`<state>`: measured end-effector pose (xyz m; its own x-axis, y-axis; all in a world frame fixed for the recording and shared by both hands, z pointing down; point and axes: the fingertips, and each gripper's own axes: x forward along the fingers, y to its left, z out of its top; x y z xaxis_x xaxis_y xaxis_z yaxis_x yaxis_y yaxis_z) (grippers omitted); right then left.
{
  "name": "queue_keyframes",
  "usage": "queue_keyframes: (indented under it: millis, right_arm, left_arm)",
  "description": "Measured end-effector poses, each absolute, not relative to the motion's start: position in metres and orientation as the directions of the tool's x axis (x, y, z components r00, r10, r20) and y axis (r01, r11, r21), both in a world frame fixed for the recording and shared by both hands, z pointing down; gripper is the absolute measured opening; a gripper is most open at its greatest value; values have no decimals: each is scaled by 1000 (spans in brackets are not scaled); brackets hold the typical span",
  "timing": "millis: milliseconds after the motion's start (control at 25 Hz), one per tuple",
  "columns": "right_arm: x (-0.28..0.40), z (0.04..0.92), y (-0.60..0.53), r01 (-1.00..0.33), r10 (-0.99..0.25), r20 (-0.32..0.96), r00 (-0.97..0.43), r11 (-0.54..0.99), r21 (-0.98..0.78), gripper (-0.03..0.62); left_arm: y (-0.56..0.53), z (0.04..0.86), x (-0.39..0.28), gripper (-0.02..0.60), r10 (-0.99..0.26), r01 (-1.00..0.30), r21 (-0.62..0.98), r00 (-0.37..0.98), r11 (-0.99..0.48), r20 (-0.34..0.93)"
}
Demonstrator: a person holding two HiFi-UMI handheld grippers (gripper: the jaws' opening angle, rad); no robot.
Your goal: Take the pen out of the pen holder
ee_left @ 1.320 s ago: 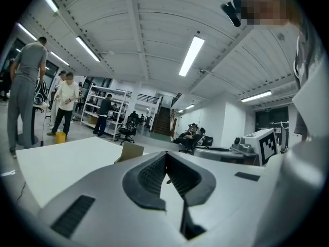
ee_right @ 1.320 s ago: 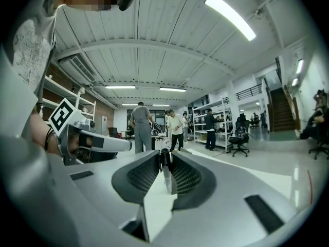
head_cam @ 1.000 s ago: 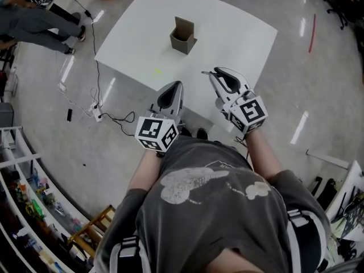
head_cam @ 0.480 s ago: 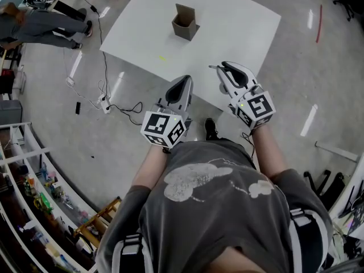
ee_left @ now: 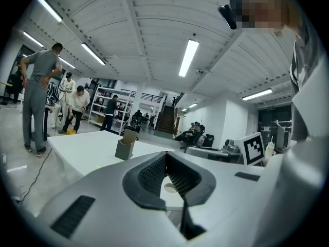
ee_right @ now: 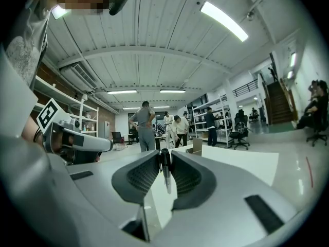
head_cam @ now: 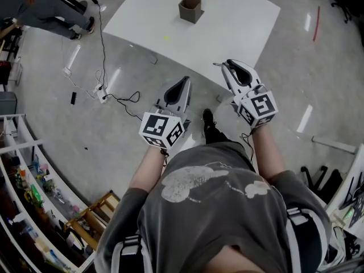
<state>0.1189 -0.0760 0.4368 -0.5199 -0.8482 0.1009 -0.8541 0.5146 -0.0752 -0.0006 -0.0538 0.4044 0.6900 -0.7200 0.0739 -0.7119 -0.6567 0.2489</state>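
The brown cardboard pen holder point(head_cam: 191, 7) stands upright on the white table point(head_cam: 239, 27), far from both grippers. My right gripper point(head_cam: 223, 66) hovers over the floor beside the table's near edge, shut on a thin dark pen point(head_cam: 217, 65). In the right gripper view the pen point(ee_right: 165, 173) is pinched between the pads and the holder point(ee_right: 196, 146) shows beyond it. My left gripper point(head_cam: 185, 80) floats to its left with the jaws together and nothing in them. Its own view has the holder point(ee_left: 125, 147) far off on the table point(ee_left: 82, 148).
Black cables and a power strip point(head_cam: 101, 95) lie on the glossy floor left of the table. A person point(head_cam: 40, 7) stands at the top left. Shelving point(head_cam: 23, 198) and a wooden stool point(head_cam: 94, 223) fill the lower left. Several people stand by distant racks point(ee_right: 154, 125).
Both grippers have drawn back from the table, the right one carrying the pen. The table and holder have slid toward the top of the head view.
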Motion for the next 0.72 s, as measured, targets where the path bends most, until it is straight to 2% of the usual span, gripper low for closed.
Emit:
queue_keyframes:
  millis: [720]
  right_arm:
    - [92, 413, 33, -876, -870, 109, -481, 481, -28, 75]
  left_arm:
    - [54, 390, -57, 8, -751, -719, 276, 660, -638, -15]
